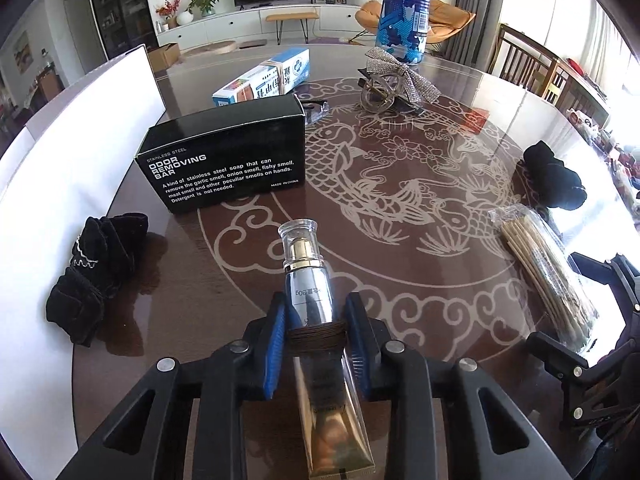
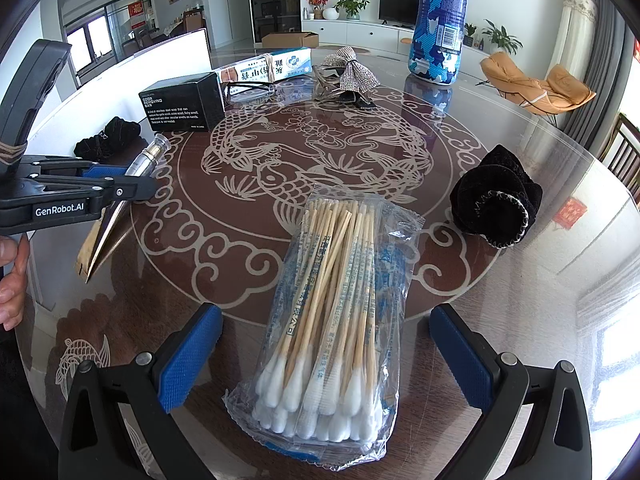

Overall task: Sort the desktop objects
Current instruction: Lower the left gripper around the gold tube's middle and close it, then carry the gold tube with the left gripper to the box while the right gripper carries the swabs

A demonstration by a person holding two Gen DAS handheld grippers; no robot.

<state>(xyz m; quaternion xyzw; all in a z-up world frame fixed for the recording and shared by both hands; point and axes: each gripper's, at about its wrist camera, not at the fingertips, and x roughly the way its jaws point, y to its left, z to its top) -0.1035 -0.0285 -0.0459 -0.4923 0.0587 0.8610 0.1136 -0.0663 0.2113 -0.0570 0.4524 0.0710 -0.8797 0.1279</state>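
A silver-and-gold cosmetic tube (image 1: 308, 280) with a clear cap sits between the blue pads of my left gripper (image 1: 316, 320), which is shut on it. In the right wrist view the left gripper (image 2: 120, 184) holds the tube (image 2: 146, 158) on a slant, cap end raised, flat tail low near the glass table (image 2: 500, 320). A clear pack of cotton swabs (image 2: 340, 264) lies flat on the table between the wide-apart fingers of my right gripper (image 2: 324, 312), which is open and not touching it. The same swab pack (image 1: 548, 276) shows at the right of the left wrist view.
Round the table lie a black soap box (image 1: 224, 160), a toothpaste box (image 1: 264, 76), glasses (image 1: 316, 110), a rhinestone bow clip (image 1: 396, 80), a tall blue bottle (image 1: 406, 8) and two black velvet scrunchies (image 1: 96, 268) (image 1: 554, 180). A white panel (image 1: 72, 152) stands along the left edge.
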